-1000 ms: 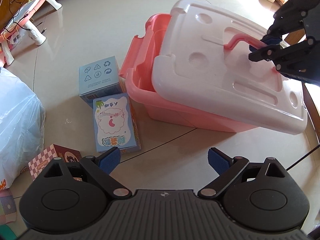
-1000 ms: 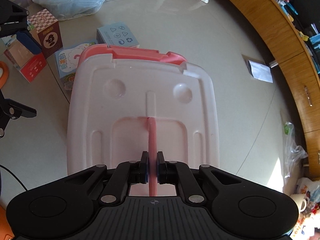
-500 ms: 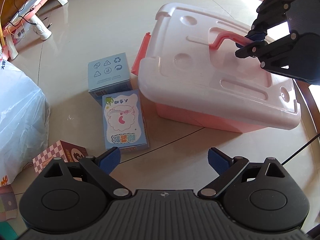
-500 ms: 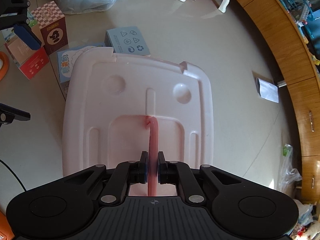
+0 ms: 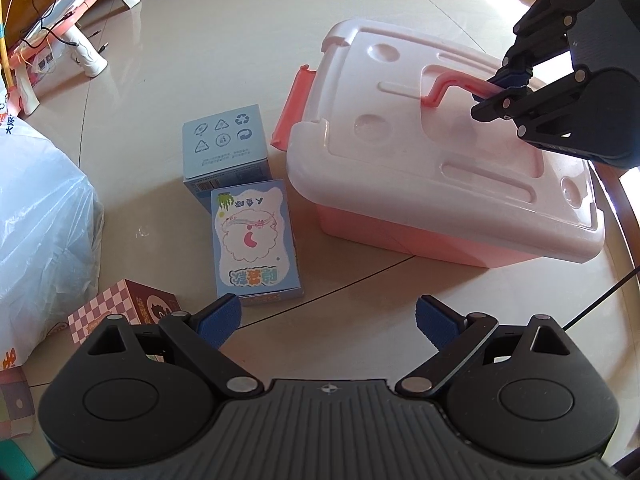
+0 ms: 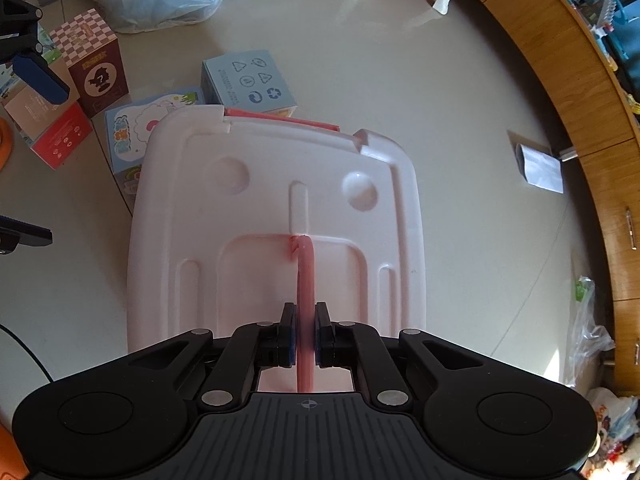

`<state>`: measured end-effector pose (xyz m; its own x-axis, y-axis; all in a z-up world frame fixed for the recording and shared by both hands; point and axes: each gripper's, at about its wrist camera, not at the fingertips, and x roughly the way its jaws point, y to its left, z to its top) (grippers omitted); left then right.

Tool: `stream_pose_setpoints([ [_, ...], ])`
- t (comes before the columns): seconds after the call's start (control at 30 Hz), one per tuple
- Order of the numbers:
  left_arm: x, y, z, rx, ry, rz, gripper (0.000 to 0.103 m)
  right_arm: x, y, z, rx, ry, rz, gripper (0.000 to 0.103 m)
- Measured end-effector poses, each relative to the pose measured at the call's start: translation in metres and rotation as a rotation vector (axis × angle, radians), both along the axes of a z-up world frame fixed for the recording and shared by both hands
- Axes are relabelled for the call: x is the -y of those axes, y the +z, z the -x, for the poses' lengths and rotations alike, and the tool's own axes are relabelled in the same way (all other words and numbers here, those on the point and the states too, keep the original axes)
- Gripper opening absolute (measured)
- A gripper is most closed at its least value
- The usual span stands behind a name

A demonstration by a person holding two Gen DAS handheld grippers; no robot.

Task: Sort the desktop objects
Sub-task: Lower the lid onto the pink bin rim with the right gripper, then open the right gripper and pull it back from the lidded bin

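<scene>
A pink storage box (image 5: 400, 236) stands on the floor with its white lid (image 5: 440, 152) resting on top. My right gripper (image 6: 306, 334) is shut on the lid's pink handle (image 6: 305, 280), also seen in the left wrist view (image 5: 456, 82). My left gripper (image 5: 328, 320) is open and empty, low over the floor in front of the box. Two blue cartons lie left of the box: one with recycling symbols (image 5: 224, 146) and one with a cloud drawing (image 5: 252, 236).
A checkered brown box (image 6: 94, 64) and a red-and-white carton (image 6: 48, 128) stand further left. A white plastic bag (image 5: 40, 232) lies at the left. A pink toy table (image 5: 64, 36) stands behind. A wooden cabinet (image 6: 580, 120) curves along the right.
My right gripper has carried the lid by its handle across the box and lowered it, so the lid now covers the box that stood partly open. The left gripper stayed open.
</scene>
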<state>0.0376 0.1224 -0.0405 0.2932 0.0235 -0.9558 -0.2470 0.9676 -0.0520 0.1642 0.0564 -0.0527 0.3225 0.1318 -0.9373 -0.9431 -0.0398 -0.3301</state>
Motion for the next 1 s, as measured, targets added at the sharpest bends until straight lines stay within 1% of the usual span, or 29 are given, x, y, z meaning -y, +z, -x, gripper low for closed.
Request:
stream_pose_setpoints([
  [0.13,0.001,0.002,0.001,0.002,0.001,-0.002,0.096,0.002,0.008,-0.001,0.002,-0.019,-0.028,0.009],
  [0.23,0.001,0.003,0.001,0.003,0.001,-0.006,0.096,0.005,0.018,-0.004,-0.015,-0.058,-0.057,0.014],
  [0.27,0.002,0.005,0.002,0.005,0.000,-0.007,0.096,0.006,0.021,-0.004,-0.018,-0.065,-0.067,0.018],
  [0.3,0.003,0.006,0.002,0.007,-0.001,-0.008,0.096,0.008,0.024,-0.004,-0.018,-0.073,-0.076,0.020],
  [0.43,0.005,0.012,0.004,0.019,-0.008,-0.019,0.096,0.020,0.042,-0.003,-0.025,-0.124,-0.130,0.022],
  [0.47,0.006,0.014,0.005,0.021,-0.008,-0.022,0.096,0.024,0.047,-0.002,-0.029,-0.144,-0.151,0.025],
  [0.7,0.009,0.024,0.010,0.030,0.009,-0.017,0.096,0.064,0.076,0.005,-0.085,-0.373,-0.280,0.026],
  [0.77,0.010,0.029,0.012,0.040,0.015,-0.018,0.096,0.078,0.083,0.011,-0.095,-0.439,-0.312,0.028],
  [0.8,0.011,0.031,0.013,0.047,0.017,-0.017,0.096,0.085,0.086,0.014,-0.102,-0.467,-0.327,0.033],
  [0.83,0.012,0.033,0.014,0.054,0.015,-0.014,0.096,0.092,0.087,0.018,-0.111,-0.492,-0.342,0.035],
  [0.9,0.015,0.036,0.015,0.062,0.010,-0.015,0.096,0.104,0.090,0.025,-0.130,-0.541,-0.368,0.036],
  [1.0,0.019,0.041,0.018,0.069,0.006,-0.026,0.096,0.120,0.091,0.041,-0.125,-0.601,-0.378,0.036],
])
